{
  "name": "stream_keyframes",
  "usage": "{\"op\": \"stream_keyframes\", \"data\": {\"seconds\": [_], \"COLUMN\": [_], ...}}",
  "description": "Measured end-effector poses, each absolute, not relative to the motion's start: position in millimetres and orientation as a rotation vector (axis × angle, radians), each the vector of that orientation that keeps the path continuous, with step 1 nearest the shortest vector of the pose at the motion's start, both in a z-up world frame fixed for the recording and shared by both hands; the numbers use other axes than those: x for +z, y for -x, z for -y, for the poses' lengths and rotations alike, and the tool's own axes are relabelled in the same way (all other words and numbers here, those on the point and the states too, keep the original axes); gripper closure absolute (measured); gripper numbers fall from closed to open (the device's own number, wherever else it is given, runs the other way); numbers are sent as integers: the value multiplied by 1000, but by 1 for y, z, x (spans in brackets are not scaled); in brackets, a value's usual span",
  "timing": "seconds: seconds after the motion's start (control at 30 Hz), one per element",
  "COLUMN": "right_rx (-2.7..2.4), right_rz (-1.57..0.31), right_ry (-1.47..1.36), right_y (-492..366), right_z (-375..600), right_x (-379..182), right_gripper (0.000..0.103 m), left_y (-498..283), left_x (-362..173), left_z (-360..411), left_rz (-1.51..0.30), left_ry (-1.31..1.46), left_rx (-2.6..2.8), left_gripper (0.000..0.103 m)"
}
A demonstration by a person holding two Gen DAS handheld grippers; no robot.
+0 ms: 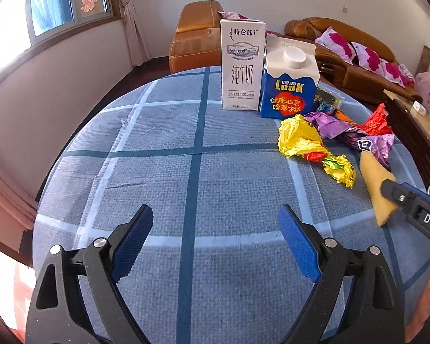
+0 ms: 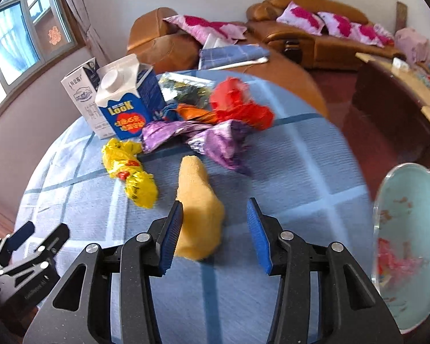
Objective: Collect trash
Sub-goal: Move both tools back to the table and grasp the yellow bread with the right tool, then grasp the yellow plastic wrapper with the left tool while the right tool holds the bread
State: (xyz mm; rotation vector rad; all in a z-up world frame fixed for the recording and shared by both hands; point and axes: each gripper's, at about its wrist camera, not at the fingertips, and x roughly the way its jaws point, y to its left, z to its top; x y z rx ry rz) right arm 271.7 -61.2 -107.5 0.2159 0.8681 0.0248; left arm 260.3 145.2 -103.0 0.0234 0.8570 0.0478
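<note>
From my remote seat, the left gripper (image 1: 216, 236) hung wide open over the blue checked tablecloth (image 1: 157, 172), holding nothing. My right gripper (image 2: 215, 229) also stood open, its left pad touching the near end of the yellow cloth roll (image 2: 199, 203); the right pad was clear of it, so nothing was clamped. That roll lay flat with its long axis running from 6 toward 12 o'clock in the right wrist view, far tip pointing at the purple wrapper (image 2: 215, 140). At 10 o'clock from it lay the crumpled yellow wrapper (image 2: 129, 172), long axis slanting from 11 to 5 o'clock. The red wrapper (image 2: 238, 106) sat at 1 o'clock, behind the purple one. The blue LOOK carton (image 2: 129, 103) and the white milk carton (image 2: 81, 91) stood upright side by side at 11 o'clock. A pale blue plate (image 2: 410, 229) showed at 3 o'clock, past the table edge; the right view was somewhat blurred
</note>
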Motion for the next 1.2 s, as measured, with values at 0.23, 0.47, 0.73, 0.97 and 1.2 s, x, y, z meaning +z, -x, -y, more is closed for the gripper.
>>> {"op": "stream_keyframes", "data": {"seconds": [0.23, 0.47, 0.73, 0.97, 1.2], "right_rx": [105, 149, 40, -33, -34], "right_rz": [-882, -866, -716, -707, -696], "right_ry": [-208, -216, -153, -158, -161], "right_y": [-276, -271, -236, -234, -230], "right_z": [53, 57, 90, 121, 129], "right_x": [-109, -102, -70, -76, -78], "right_gripper": [75, 82, 82, 82, 82], "left_y": [-277, -285, -302, -333, -331], "left_x": [-104, -104, -100, -108, -107], "left_z": [-134, -122, -89, -52, -45], "left_rz": [-860, -868, -856, -865, -869], "left_ry": [-12, -7, -22, 17, 16], "left_rx": [41, 35, 6, 26, 41], "left_gripper": [17, 21, 21, 28, 27]}}
